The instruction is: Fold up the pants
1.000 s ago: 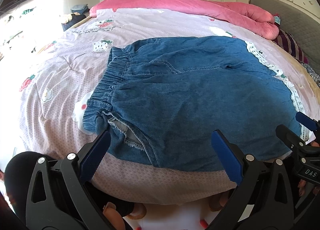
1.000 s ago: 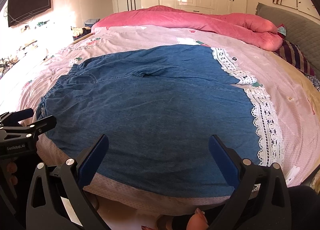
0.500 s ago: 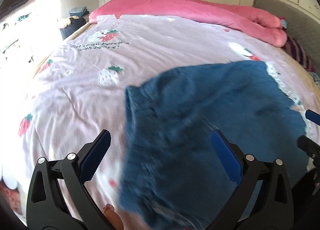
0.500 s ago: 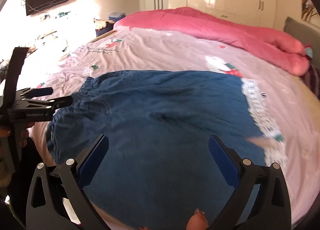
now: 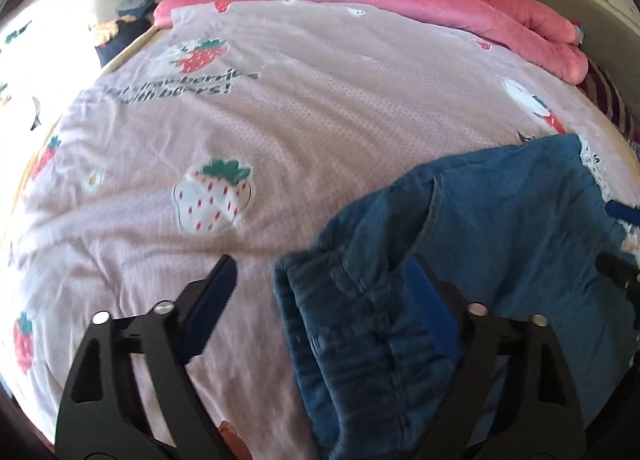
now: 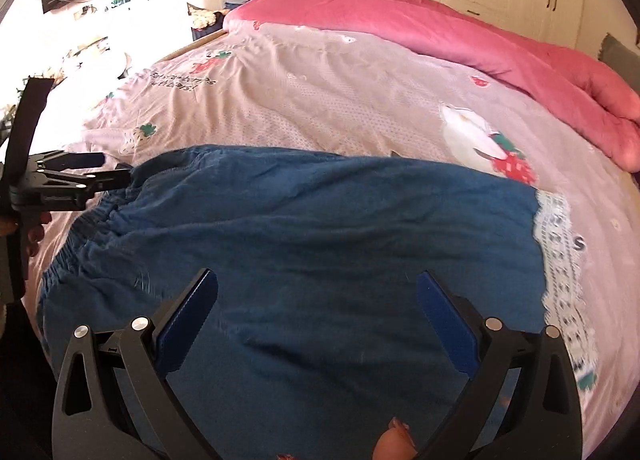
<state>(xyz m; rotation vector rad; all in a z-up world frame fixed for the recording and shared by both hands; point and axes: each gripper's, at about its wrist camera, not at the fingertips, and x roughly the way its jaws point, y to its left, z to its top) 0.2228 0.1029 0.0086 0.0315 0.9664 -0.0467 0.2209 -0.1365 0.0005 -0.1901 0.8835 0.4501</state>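
Pink bedspread (image 5: pixel 320 132) beneath: left gripper (image 5: pixel 320 300) jaws, just narrowing, straddle the jeans' (image 6: pixel 320 252) waistband ungripped; right gripper (image 6: pixel 316 312) jaws gape empty.

Strong daylight pours in from the left, burning that side of both views out to white glare. The bed (image 5: pixel 304 132) is evenly bright, with soft shadows in its wrinkles. The pants (image 6: pixel 320 244) are smeared by motion blur. Fisheye distortion bulges the bed and darkens the corners; the fingers (image 5: pixel 208 308) look slightly soft.
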